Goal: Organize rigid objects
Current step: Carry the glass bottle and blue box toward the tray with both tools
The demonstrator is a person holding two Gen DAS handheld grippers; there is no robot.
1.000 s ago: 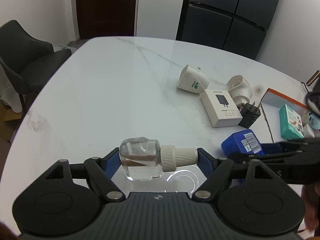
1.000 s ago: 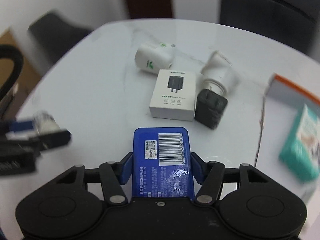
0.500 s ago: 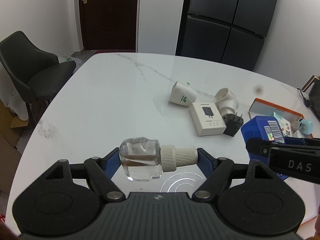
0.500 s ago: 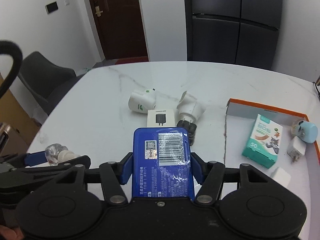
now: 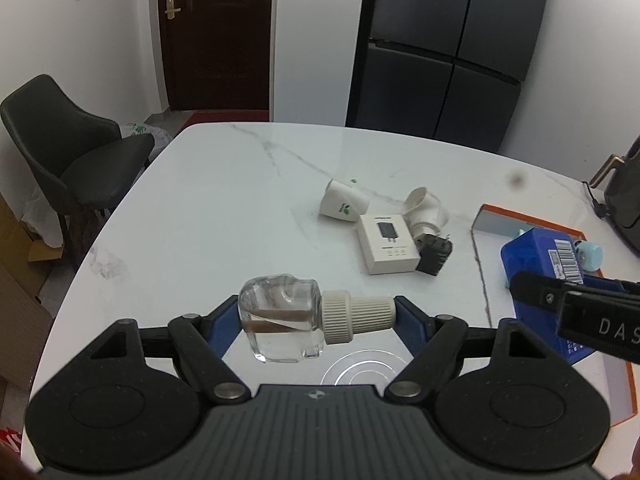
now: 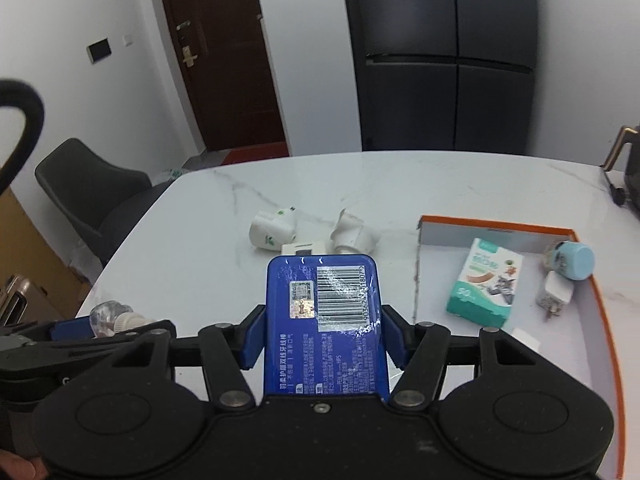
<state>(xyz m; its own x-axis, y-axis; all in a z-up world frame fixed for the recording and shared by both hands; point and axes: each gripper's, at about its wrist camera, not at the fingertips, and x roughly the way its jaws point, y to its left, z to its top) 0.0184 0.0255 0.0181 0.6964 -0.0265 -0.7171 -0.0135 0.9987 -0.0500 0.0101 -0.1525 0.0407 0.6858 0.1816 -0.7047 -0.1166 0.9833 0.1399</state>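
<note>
My left gripper (image 5: 316, 316) is shut end to end on a small clear glass bottle (image 5: 282, 314) with a ribbed cream cap, held sideways above the white marble table (image 5: 208, 216). My right gripper (image 6: 322, 330) is shut on the sides of a flat blue box (image 6: 326, 316) with a barcode label, lifted off the table. In the left wrist view the blue box (image 5: 540, 260) hangs at the right, over the orange-rimmed tray (image 5: 520, 224). The bottle (image 6: 112, 314) shows at the lower left of the right wrist view.
The tray (image 6: 500, 232) holds a teal carton (image 6: 486, 284), a pale blue round item (image 6: 572, 260) and a white plug (image 6: 556, 294). Mid-table lie two white cup-like items (image 5: 344, 204) (image 5: 426, 210), a white charger box (image 5: 388, 242) and a black adapter (image 5: 434, 254). A dark chair (image 5: 72, 160) stands left.
Both grippers have risen with their loads, so the table looks farther below. The blue box has shifted right, toward the tray. Both grips are unchanged.
</note>
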